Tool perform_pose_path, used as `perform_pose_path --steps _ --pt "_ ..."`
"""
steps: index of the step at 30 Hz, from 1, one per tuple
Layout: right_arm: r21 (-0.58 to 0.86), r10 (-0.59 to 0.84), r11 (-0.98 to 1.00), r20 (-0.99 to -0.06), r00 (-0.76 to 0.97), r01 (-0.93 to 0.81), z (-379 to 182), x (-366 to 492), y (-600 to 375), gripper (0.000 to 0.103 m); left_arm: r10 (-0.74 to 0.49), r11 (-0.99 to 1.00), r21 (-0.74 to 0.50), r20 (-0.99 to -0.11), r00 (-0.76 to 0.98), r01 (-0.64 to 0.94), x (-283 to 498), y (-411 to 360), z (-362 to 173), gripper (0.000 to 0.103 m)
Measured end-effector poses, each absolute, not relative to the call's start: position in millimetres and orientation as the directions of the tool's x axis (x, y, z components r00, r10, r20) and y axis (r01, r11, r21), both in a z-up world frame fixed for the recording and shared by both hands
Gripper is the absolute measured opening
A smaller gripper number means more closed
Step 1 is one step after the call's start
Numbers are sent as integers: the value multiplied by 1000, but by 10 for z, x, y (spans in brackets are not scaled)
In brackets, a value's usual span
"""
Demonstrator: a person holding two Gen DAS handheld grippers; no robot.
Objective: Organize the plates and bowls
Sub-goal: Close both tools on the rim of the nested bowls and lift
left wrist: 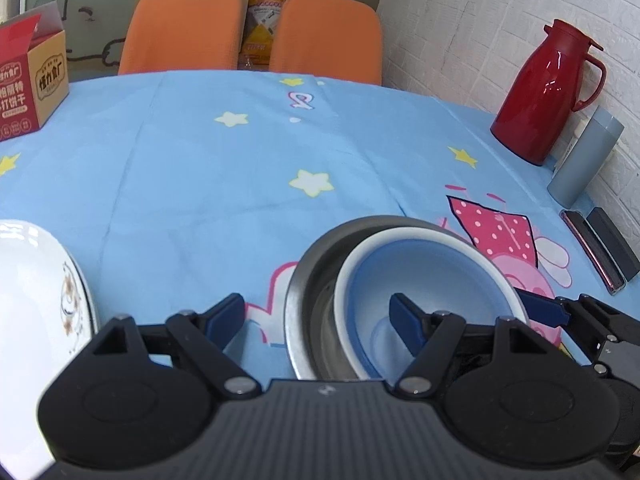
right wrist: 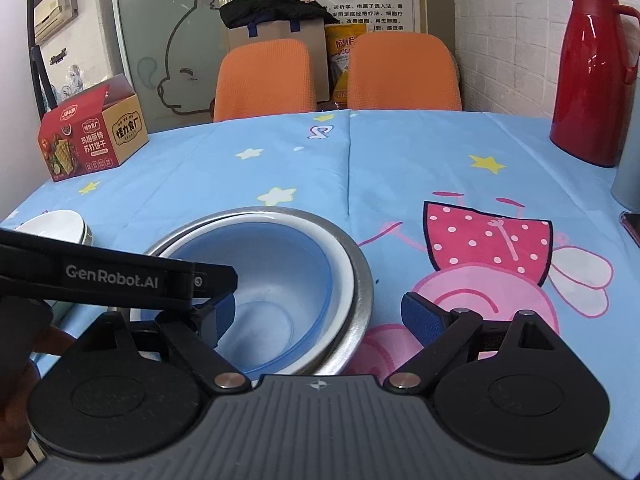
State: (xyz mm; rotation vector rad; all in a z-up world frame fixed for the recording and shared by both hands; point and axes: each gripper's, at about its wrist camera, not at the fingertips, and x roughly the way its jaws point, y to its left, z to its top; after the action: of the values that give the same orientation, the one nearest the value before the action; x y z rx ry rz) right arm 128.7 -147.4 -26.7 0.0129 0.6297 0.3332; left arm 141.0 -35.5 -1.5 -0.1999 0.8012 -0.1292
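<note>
Your left hand-held gripper point(left wrist: 320, 320) and right hand-held gripper point(right wrist: 320, 312) both gape wide, holding nothing; blue bowl point(left wrist: 432, 280) nested in steel bowl point(left wrist: 308, 292) straight ahead.

Outer bowl point(right wrist: 362, 280): brushed metal, dull sheen. Inner bowl point(right wrist: 280, 280): smooth blue plastic look, white rim, satin. Plate point(left wrist: 44, 280): glossy white glazed ceramic, printed pattern. Tablecloth point(right wrist: 360, 168): matt woven cloth, creased. Jug point(left wrist: 548, 92): glossy red plastic. Box point(right wrist: 92, 136): printed cardboard. Chair backs point(right wrist: 264, 80): rough orange mesh fabric. Finger pads point(right wrist: 420, 316): textured blue rubber; gripper bodies matt black plastic.
</note>
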Motion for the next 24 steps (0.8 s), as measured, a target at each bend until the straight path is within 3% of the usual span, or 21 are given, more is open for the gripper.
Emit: perform_pose_path --steps 10,13,14,15,24 --pt "162 333 942 -560 758 -294 -363 1278 -1477 103 -178 977 -210 -681 710 43 1406 -411 -95 69" --pt "161 337 941 -554 761 -299 -353 1238 -1369 91 -181 975 -216 -677 713 43 1391 -449 -90 55" --pt "153 331 943 -557 762 -297 -345 1226 -1333 88 -188 975 -219 -678 711 49 1385 -467 -77 42" --pt "151 329 943 -563 759 -297 -331 1212 -1308 86 -192 973 -223 -684 703 49 1379 -479 -58 40" --pt "121 318 946 -509 800 -299 -40 987 -1267 87 -202 969 -240 -626 753 61 1124 -438 240 40"
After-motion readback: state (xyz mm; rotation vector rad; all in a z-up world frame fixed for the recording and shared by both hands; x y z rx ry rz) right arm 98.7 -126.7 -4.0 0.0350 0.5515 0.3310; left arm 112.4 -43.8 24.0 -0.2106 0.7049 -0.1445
